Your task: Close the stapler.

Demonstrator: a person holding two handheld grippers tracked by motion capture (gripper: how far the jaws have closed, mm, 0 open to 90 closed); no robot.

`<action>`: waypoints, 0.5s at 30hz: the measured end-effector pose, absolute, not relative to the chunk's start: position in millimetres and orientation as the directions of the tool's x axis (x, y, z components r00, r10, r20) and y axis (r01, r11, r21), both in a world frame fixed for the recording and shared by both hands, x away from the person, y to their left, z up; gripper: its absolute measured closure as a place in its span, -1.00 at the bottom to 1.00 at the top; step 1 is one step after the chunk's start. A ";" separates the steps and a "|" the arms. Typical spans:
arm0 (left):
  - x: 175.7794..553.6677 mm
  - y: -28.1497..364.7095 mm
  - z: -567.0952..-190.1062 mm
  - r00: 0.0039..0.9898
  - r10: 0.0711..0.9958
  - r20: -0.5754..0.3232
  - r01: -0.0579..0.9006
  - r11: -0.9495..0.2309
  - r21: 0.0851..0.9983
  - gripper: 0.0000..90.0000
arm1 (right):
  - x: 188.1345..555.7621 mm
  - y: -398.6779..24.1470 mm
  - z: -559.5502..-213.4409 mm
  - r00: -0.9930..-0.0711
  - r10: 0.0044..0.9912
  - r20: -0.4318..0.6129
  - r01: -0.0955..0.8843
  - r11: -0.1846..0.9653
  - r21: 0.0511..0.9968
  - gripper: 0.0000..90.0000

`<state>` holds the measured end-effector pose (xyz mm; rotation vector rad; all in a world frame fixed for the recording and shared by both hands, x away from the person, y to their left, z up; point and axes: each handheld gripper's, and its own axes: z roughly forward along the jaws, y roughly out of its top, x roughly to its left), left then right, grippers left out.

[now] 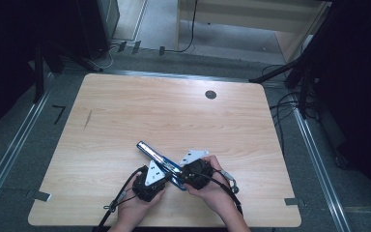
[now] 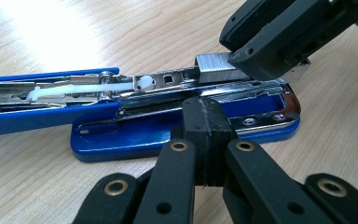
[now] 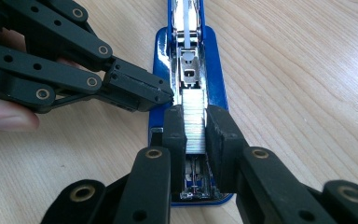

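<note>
A blue stapler (image 1: 155,155) lies opened flat on the wooden table (image 1: 174,116), its metal magazine (image 2: 168,84) facing up with a white pusher rod (image 2: 74,88) along it. My right gripper (image 3: 195,128) is shut on a silver strip of staples (image 3: 194,114), which sits over the magazine channel near the stapler's front end. The same strip (image 2: 216,65) shows under the right gripper's jaw in the left gripper view. My left gripper (image 2: 205,112) is shut, its tips pressed against the side of the magazine above the blue base (image 2: 177,135). In the high view both grippers (image 1: 166,178) (image 1: 182,174) meet at the stapler's near end.
A dark round grommet (image 1: 210,94) sits in the tabletop at the back right. Cables and dark stands (image 1: 294,72) surround the table on the floor. A person's hand (image 3: 4,116) holds the left gripper close beside the stapler.
</note>
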<state>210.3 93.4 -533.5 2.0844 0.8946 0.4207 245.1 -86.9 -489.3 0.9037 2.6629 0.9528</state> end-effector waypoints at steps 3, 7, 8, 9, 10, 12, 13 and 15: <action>210.3 93.4 -533.5 0.693 0.721 -0.012 0.450 -0.420 0.788 1.00 | 244.9 -87.0 -489.6 -0.802 0.597 0.036 0.485 0.614 0.623 0.75; 210.3 93.5 -533.5 0.693 0.720 -0.011 0.450 -0.421 0.787 1.00 | 244.9 -87.7 -489.7 -0.798 0.601 0.036 0.490 0.613 0.620 0.75; 210.3 93.4 -533.5 0.693 0.721 -0.012 0.450 -0.420 0.788 1.00 | 244.8 -87.9 -489.7 -0.797 0.602 0.039 0.492 0.612 0.618 0.75; 210.3 93.4 -533.5 0.693 0.721 -0.012 0.451 -0.420 0.788 1.00 | 244.8 -88.2 -489.7 -0.798 0.602 0.038 0.492 0.613 0.618 0.76; 210.3 93.4 -533.5 0.693 0.721 -0.012 0.451 -0.420 0.788 1.00 | 244.8 -88.2 -489.7 -0.798 0.602 0.038 0.492 0.613 0.618 0.76; 210.3 93.4 -533.5 0.693 0.721 -0.012 0.450 -0.420 0.788 1.00 | 245.2 -89.2 -489.7 -0.801 0.597 0.038 0.487 0.614 0.621 0.77; 210.3 93.4 -533.5 0.693 0.721 -0.012 0.451 -0.420 0.788 1.00 | 245.2 -89.4 -489.7 -0.802 0.595 0.038 0.485 0.614 0.623 0.77; 210.3 93.4 -533.5 0.693 0.721 -0.012 0.450 -0.420 0.788 1.00 | 244.9 -89.7 -489.5 -0.801 0.597 0.038 0.485 0.611 0.626 0.77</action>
